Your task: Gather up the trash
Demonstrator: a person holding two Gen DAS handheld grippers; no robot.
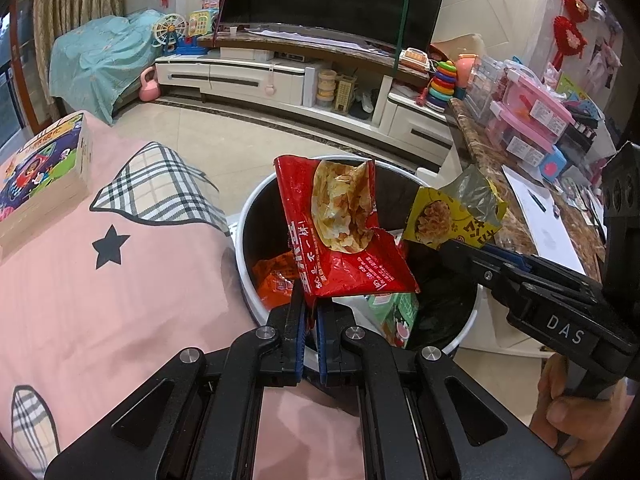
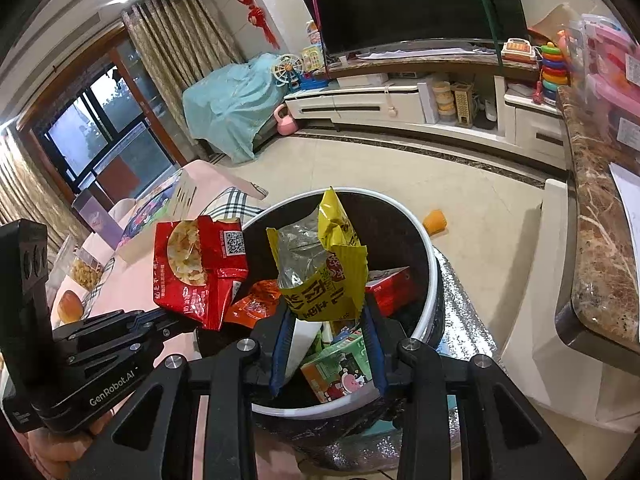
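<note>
In the left wrist view my left gripper (image 1: 312,300) is shut on the bottom edge of a torn red chip bag (image 1: 340,220), which stands up over the white-rimmed trash bin (image 1: 241,240). My right gripper (image 1: 452,246) comes in from the right, shut on a crumpled yellow snack bag (image 1: 444,216) above the bin's right side. In the right wrist view the yellow snack bag (image 2: 320,276) is pinched between the pads of the right gripper (image 2: 324,312), over the bin (image 2: 430,264). To its left, the left gripper (image 2: 180,322) holds up the red bag (image 2: 192,268).
Inside the bin lie an orange wrapper (image 2: 252,304) and a green drink carton (image 2: 340,368). A table with a pink cloth (image 1: 120,280) and a boxed book (image 1: 44,176) lies left of the bin, and a cluttered marble counter (image 1: 500,216) right. An orange cup (image 2: 435,222) lies on the floor.
</note>
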